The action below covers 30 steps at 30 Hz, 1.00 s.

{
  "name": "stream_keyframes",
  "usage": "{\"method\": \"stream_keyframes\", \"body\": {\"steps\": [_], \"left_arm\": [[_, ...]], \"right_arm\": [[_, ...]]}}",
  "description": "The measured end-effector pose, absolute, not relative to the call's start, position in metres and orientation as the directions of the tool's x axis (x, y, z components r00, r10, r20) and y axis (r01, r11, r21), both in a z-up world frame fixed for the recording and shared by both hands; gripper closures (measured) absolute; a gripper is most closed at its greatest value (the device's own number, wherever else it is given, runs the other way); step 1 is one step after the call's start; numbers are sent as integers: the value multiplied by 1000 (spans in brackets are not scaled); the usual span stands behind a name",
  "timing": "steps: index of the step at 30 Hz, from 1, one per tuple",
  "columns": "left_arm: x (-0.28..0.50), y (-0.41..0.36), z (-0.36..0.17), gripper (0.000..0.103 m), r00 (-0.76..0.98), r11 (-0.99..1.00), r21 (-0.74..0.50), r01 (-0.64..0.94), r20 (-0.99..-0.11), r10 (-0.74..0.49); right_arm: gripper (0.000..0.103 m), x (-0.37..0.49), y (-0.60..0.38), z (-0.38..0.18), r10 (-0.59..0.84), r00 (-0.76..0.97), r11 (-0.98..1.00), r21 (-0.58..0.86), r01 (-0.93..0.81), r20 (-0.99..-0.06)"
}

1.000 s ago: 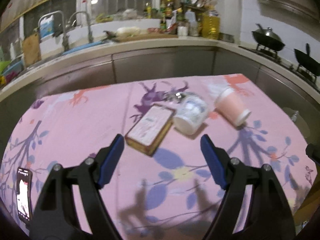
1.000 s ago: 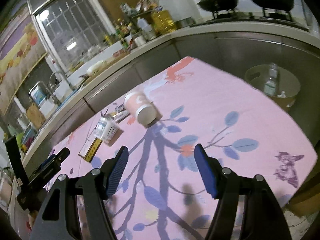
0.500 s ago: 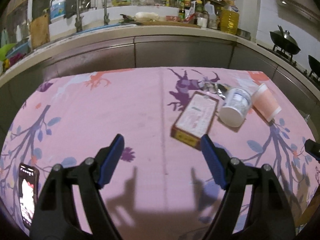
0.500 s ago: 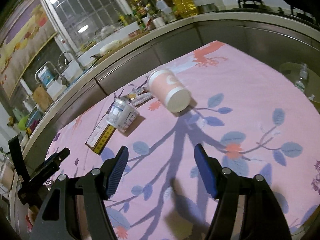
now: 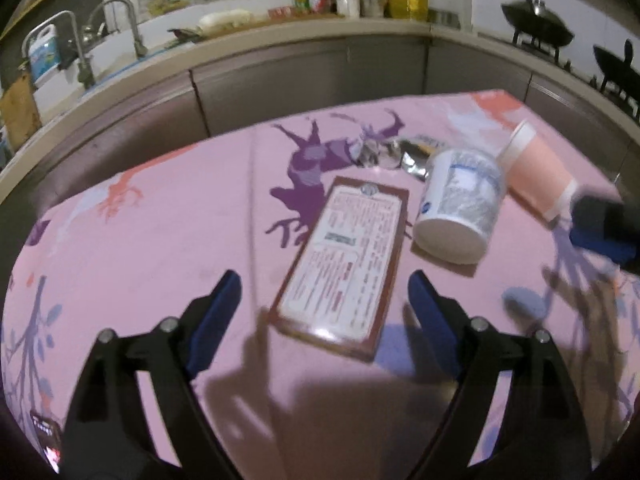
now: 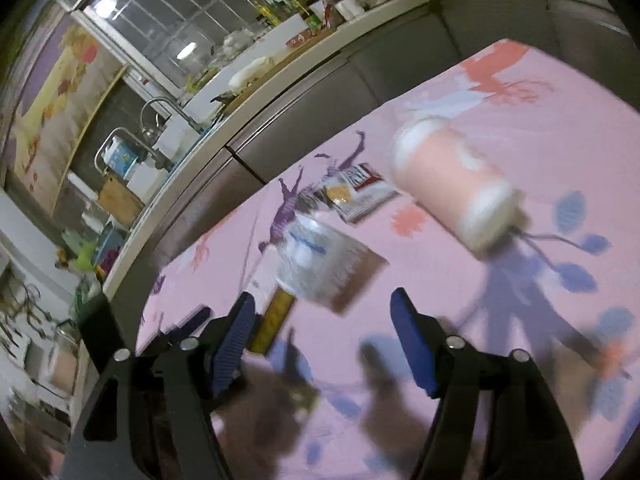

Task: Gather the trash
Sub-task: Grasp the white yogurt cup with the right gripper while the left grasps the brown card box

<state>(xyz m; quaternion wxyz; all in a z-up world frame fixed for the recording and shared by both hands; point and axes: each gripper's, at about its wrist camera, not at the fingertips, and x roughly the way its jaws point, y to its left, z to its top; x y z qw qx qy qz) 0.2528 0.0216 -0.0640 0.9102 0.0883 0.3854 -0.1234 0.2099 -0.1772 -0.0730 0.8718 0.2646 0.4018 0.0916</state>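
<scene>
You are holding your left tongs point(image 5: 324, 292) spread wide and gripping nothing, hovering over the near end of the flat brown-edged box point(image 5: 346, 265) that is lying label-up on the pink-clothed tabletop point(image 5: 160, 240). Just beside the box, on its right, a white tub point(image 5: 460, 208) is lying on its side with its round end facing you, and past it a pink paper cup point(image 5: 536, 178) is also lying tipped over, touching or nearly touching the tub. A crumpled silvery wrapper point(image 5: 408, 152) is sitting behind the tub, near the far edge of the cloth. Your right tongs point(image 6: 322, 326) are likewise standing wide open and empty, pointing toward the tub point(image 6: 320, 260), which is appearing heavily blurred in that view, so whether the fingers are touching it is hard to say. The pink cup point(image 6: 456, 184) is lying to the right of it, and a small red-and-white packet point(image 6: 366, 194) is resting flat between the two. A phone point(image 5: 48, 446) is showing at the lower left corner of the left wrist view.
</scene>
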Motion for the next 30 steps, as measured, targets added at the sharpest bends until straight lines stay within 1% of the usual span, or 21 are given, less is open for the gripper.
{"method": "stream_keyframes", "body": {"steps": [2, 4, 7, 10, 13, 17, 18, 19, 20, 30], "left_arm": [[263, 21, -71, 21, 650, 957, 48, 285, -744, -156], [267, 22, -73, 21, 647, 960, 32, 279, -745, -164], [269, 21, -77, 21, 650, 960, 46, 276, -744, -152], [271, 21, -84, 31, 632, 961, 31, 276, -759, -157], [270, 23, -84, 34, 639, 964, 32, 264, -754, -150], [269, 25, -84, 39, 644, 965, 20, 263, -748, -160], [268, 25, -83, 40, 645, 964, 20, 264, -747, -161], [268, 25, -83, 41, 646, 964, 19, 265, -746, -163], [268, 26, -83, 41, 646, 964, 17, 266, -745, -166], [250, 40, -72, 42, 654, 970, -23, 241, -734, -180]], "right_arm": [[33, 229, -173, -78, 382, 644, 824, 560, 88, -663], [33, 244, -170, -84, 388, 627, 810, 574, 118, -676], [33, 265, -164, -94, 382, 607, 798, 580, 164, -697], [33, 275, -163, -102, 376, 595, 783, 587, 206, -710], [33, 279, -162, -108, 353, 592, 783, 575, 237, -725], [33, 277, -163, -113, 341, 612, 782, 577, 237, -714], [34, 276, -162, -113, 338, 616, 783, 576, 237, -712], [41, 275, -162, -112, 343, 623, 783, 580, 223, -703], [42, 275, -160, -111, 345, 625, 787, 579, 214, -700], [44, 247, -152, -92, 345, 646, 835, 537, 119, -680]]}}
